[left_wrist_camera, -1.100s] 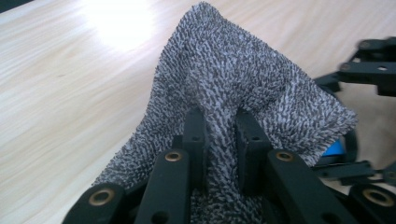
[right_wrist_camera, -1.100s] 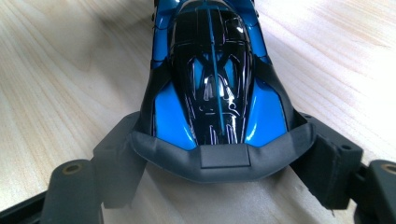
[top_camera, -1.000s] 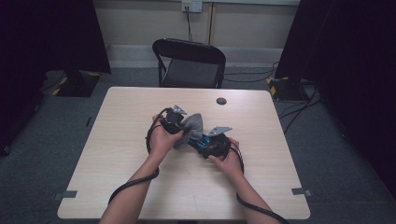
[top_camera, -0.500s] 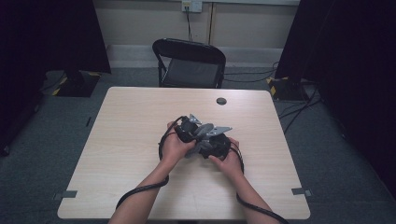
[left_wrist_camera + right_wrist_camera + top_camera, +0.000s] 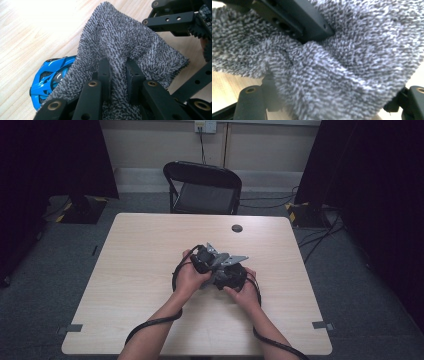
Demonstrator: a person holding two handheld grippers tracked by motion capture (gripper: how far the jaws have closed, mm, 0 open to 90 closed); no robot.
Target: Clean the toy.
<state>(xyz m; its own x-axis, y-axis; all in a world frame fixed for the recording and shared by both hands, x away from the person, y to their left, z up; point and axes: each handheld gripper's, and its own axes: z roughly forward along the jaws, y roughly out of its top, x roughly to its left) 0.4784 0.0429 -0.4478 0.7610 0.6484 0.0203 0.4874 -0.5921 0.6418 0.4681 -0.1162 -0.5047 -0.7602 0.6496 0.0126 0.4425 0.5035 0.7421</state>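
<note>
My left gripper (image 5: 118, 72) is shut on a fold of a grey terry cloth (image 5: 125, 37), which drapes over a blue toy car (image 5: 47, 80); only the car's front end pokes out at the lower left. The right gripper (image 5: 332, 100) has its jaws standing wide apart, and the cloth (image 5: 349, 62) hides whatever lies between them. A black finger of the left gripper (image 5: 294, 20) crosses the top of the right gripper view. In the high view both hands hold the grippers pressed together, the left gripper (image 5: 202, 260) against the right gripper (image 5: 231, 276), over the middle of the table (image 5: 150, 245).
A small dark round object (image 5: 237, 228) lies near the table's far edge. A black folding chair (image 5: 202, 187) stands behind the table. Cables trail from both grippers off the near edge. Bare light wood lies on both sides of the hands.
My left hand has moved right and closed in on the right gripper. The cloth now lies over the blue car, which showed between the grippers a second ago.
</note>
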